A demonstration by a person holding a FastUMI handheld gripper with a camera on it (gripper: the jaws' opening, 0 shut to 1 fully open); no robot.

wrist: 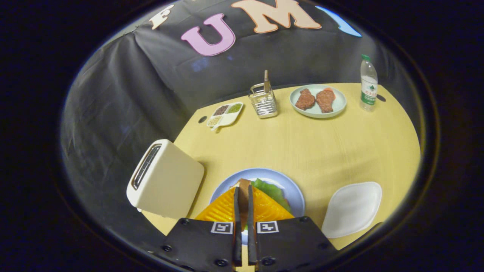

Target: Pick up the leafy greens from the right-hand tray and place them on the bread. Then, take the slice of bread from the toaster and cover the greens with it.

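— What grips the claw (pixel 244 194)?
— A brown-crusted bread slice (pixel 244 189), clamped upright between both fingers, above the green leafy greens (pixel 273 192) on the blue plate (pixel 293 189) just ahead.

The tool (pixel 244 196) has two orange, ribbed, wedge-shaped fingers (pixel 223 209) edged inside with thin black pads. Each is mounted on a black block behind, carrying a white square tag with a black pattern and dark round screws at its corners.
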